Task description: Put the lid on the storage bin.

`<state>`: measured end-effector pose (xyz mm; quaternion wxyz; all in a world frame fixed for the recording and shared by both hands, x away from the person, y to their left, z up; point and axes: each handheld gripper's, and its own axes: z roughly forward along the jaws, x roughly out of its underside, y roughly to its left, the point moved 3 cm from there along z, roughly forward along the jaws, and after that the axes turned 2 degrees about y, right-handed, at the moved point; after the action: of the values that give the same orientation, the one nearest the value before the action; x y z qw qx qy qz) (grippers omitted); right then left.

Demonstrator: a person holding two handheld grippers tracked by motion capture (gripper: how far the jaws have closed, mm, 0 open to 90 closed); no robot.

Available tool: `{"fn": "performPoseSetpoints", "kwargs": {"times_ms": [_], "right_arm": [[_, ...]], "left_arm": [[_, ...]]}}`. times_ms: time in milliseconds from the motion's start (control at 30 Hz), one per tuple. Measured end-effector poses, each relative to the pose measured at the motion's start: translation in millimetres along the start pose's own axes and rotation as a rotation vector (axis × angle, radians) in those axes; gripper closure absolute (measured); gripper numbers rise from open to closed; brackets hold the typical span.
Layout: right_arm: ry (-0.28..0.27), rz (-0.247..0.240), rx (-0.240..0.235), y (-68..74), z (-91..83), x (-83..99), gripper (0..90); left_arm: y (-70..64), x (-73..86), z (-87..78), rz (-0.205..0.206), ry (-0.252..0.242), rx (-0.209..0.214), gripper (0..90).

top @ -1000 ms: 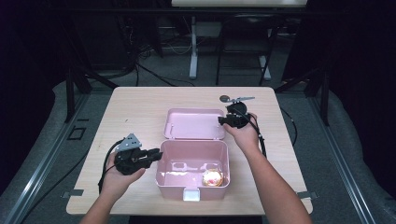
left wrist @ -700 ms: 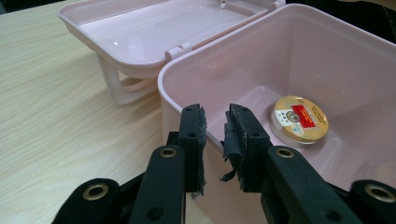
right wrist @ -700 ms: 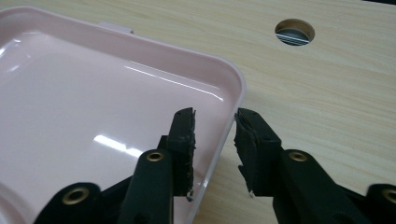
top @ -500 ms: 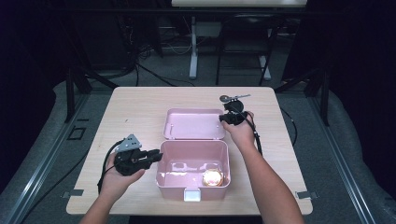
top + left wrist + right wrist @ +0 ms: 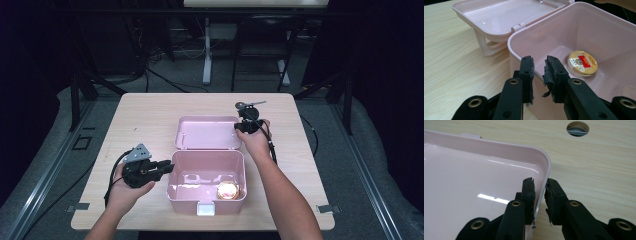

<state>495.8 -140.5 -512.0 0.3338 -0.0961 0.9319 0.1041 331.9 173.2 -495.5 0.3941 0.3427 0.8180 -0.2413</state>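
The round tin [image 5: 582,63] in the pink box [image 5: 206,197] has a gold lid with a red panel across its middle and a ring of small marks around it; the print is too small to read. No other writing shows on the box, its lid or the tabletop [image 5: 150,115].

The left tool [image 5: 539,72] sits at the box's near left wall, with the rim straight ahead of its tips. Its jaws stand a narrow gap apart, and the rim appears to run into that gap, though whether they press on it cannot be told. A torn scrap of black padding hangs from the right jaw. The tin lies on the box floor, beyond the tool and to its right, well inside the wall. In the high view the left tool [image 5: 165,167] meets the box's left side, and the tin [image 5: 228,190] glows at the front right of the floor.

The right tool [image 5: 539,195] straddles the rim of the open lid [image 5: 474,182] near its rounded corner: one jaw inside over the glossy inner face, the other outside over the tabletop, close on either side of the rim. In the high view the right tool [image 5: 240,126] is at the lid's right edge. Beyond this tool's tips, up and to the right, a round hole [image 5: 577,128] opens in the tabletop.
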Motion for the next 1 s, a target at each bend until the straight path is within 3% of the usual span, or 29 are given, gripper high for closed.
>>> {"fn": "performPoseSetpoints", "kwargs": {"times_ms": [400, 633, 1000], "right_arm": [[-0.025, 0.000, 0.013, 3.3, -6.6, -2.1, 79.5], [-0.034, 0.016, -0.012, 2.0, -11.5, -3.1, 80.0], [-0.053, 0.002, -0.003, 4.4, -21.3, -6.7, 81.2]], "left_arm": [[0.1, 0.2, 0.2, -0.008, -0.003, 0.003, 75.3], [0.0, 0.2, 0.3, -0.010, -0.003, 0.003, 75.2], [0.1, 0.2, 0.5, -0.011, -0.005, 0.003, 75.2]]}}
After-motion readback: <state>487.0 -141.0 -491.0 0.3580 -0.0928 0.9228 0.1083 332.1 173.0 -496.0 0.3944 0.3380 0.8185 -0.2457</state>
